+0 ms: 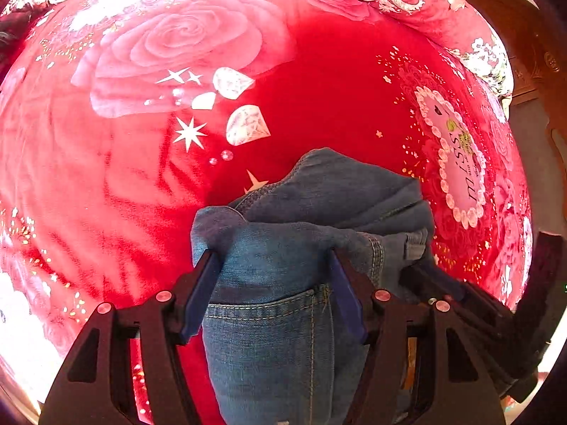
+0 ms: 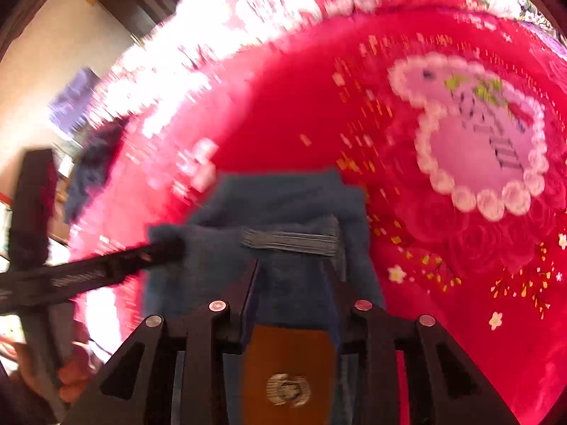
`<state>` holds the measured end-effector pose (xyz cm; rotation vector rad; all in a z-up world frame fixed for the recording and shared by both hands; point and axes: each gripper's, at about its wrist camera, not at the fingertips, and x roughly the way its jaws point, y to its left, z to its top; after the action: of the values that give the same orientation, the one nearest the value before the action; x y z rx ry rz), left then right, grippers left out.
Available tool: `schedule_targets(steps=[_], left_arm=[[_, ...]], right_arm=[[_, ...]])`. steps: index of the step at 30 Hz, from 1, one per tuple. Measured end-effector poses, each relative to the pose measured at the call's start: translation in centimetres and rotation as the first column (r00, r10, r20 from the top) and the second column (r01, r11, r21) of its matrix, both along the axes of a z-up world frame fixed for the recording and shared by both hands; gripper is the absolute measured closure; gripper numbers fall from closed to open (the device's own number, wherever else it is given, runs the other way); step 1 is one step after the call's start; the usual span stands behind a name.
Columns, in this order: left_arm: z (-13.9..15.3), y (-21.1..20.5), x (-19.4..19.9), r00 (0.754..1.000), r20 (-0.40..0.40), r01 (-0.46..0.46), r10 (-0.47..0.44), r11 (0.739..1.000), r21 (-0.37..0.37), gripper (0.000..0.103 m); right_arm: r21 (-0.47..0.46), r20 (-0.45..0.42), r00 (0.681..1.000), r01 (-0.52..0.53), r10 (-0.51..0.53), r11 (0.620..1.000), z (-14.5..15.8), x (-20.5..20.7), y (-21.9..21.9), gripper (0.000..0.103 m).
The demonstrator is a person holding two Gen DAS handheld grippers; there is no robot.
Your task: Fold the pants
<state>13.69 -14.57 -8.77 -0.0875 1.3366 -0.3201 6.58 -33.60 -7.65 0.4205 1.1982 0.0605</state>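
Red rose-print bed (image 1: 319, 106) carries the bunched denim pants (image 1: 283, 265) mid-surface, left gripper (image 1: 273, 265) jaws clamped across the waist fabric, right gripper (image 2: 294, 272) jaws likewise gripping denim.

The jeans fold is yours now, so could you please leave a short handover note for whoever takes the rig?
Left gripper: denim bunched between its jaws near the back pocket.
Right gripper: closed on the waistband by the brown patch.
Jeans: partly bunched and draped over both grippers above the red blanket.
Done: both ends gathered.
Left: lay flat, finish the fold, release.
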Motion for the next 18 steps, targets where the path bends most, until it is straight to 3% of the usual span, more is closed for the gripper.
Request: schedule_targets(steps=[3, 13, 18], left_arm=[[0.1, -0.5, -0.3, 1.0, 0.027, 0.009, -0.01, 1.0, 0.023, 0.039], [0.4, 0.1, -0.1, 1.0, 0.011, 0.001, -0.001, 1.0, -0.005, 0.039], [1.7, 2.3, -0.6, 1.0, -0.012, -0.019, 0.019, 0.997, -0.081, 0.039]], right_arm=[[0.022, 0.015, 1.0, 0.022, -0.023, 1.0, -0.1, -0.1, -0.3, 0.075], [0.024, -0.006, 0.999, 0.047, -0.047, 0.999, 1.1, -0.8, -0.8, 0.072], [0.042, 0.015, 0.997, 0.069, -0.07, 0.997, 2.6, -2.2, -1.8, 0.068]])
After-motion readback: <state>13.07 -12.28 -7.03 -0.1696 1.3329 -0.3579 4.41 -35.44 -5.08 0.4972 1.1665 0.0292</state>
